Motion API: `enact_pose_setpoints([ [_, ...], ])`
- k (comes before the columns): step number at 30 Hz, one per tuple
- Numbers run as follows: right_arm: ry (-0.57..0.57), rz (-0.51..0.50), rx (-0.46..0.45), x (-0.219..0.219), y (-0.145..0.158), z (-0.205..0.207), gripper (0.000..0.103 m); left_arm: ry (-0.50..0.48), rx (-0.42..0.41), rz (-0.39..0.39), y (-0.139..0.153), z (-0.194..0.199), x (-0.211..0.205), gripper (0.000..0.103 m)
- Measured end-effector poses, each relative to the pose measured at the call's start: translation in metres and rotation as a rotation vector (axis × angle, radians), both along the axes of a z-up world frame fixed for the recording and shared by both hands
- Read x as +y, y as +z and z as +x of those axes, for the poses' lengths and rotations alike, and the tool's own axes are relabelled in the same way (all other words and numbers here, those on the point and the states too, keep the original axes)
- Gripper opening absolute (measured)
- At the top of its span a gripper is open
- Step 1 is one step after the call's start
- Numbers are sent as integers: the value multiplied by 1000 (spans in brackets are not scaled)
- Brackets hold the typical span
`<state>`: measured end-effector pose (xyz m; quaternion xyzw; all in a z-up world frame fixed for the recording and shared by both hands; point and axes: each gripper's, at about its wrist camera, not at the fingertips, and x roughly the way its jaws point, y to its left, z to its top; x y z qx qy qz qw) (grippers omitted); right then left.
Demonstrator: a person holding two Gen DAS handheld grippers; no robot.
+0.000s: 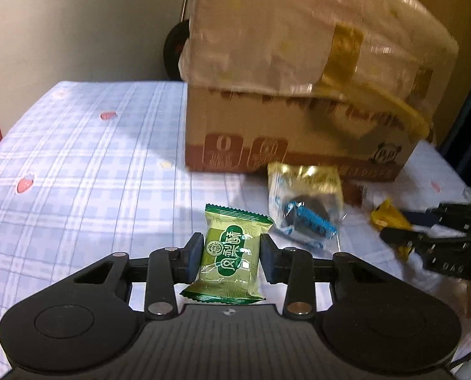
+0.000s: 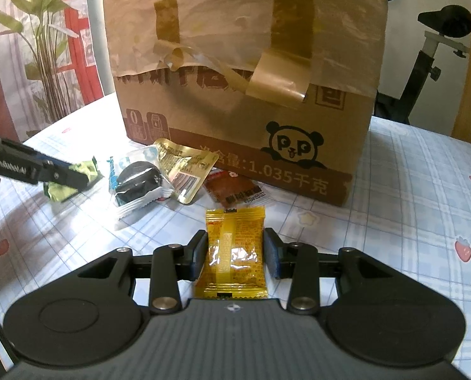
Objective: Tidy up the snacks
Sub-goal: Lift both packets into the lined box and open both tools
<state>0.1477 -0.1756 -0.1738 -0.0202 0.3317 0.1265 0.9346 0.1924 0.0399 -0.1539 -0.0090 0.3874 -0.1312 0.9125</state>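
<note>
A green snack packet (image 1: 232, 250) sits upright between the pads of my left gripper (image 1: 232, 255), which press on both of its sides. The right wrist view shows the same gripper (image 2: 77, 179) from the side, with the green packet (image 2: 91, 166) at its tips just above the tablecloth. My right gripper (image 2: 235, 253) is shut on a yellow snack packet (image 2: 232, 247), seam side up. In the left wrist view that gripper (image 1: 393, 237) comes in from the right edge with the yellow packet (image 1: 387, 215). A taped cardboard box (image 2: 235, 95) stands just behind both.
On the blue plaid tablecloth (image 1: 77, 158), in front of the box, lie a clear packet with a dark cookie (image 2: 137, 180), a gold packet (image 2: 184, 164) and a reddish-brown packet (image 2: 235, 190). A plant (image 2: 45, 47) stands far left and an exercise bike (image 2: 425, 63) far right.
</note>
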Motion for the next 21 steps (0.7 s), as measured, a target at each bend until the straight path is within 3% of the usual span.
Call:
enact_pose_setpoints([
  [21,-27,33,-73,-14,38,-16,37,52,-120,-86,47,-8,8,40],
])
